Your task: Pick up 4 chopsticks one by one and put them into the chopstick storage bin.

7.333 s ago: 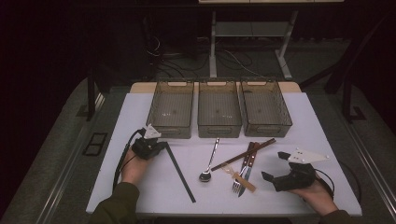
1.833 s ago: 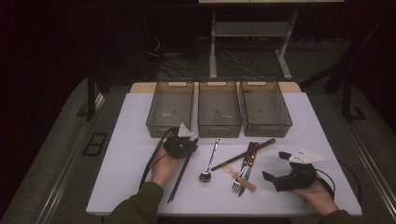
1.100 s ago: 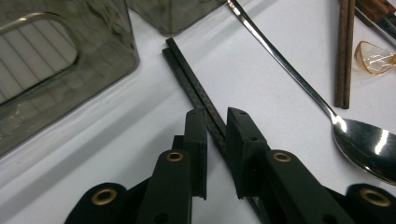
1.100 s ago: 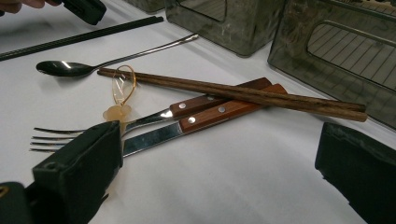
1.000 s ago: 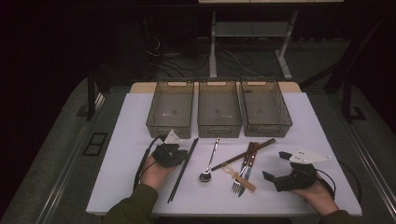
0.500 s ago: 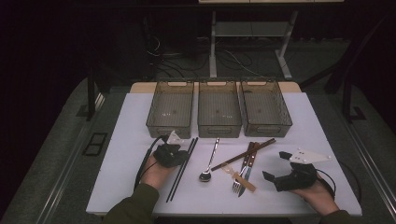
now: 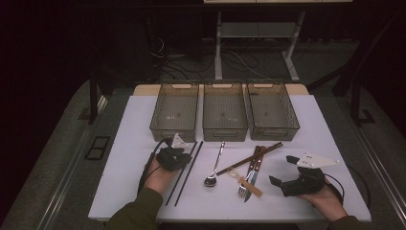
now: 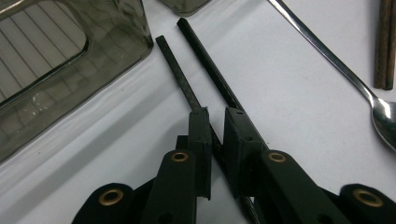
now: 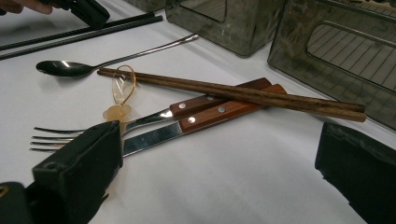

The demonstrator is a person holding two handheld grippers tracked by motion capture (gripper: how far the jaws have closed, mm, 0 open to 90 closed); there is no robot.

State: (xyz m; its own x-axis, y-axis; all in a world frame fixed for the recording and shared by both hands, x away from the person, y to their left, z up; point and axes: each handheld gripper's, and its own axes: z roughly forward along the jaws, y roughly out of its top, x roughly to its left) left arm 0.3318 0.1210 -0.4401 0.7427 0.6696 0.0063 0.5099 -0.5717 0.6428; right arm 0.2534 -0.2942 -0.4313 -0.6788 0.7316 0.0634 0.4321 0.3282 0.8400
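Simply two slim black chopsticks (image 7: 184,172)

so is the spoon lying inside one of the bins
No, the spoon lies on the white table in front of the three bins, between the black chopsticks and the fork.

Three bins (image 7: 224,117) side by side at far edge of table (image 7: 330,129). Before them, left to right: chopstick pair (image 7: 186,172), spoon (image 7: 215,165), second chopstick pair (image 7: 251,158) lying across fork (image 7: 248,179) and knife (image 7: 254,168). Left gripper (image 7: 184,155) over near pair, right gripper (image 7: 282,171) right of fork.
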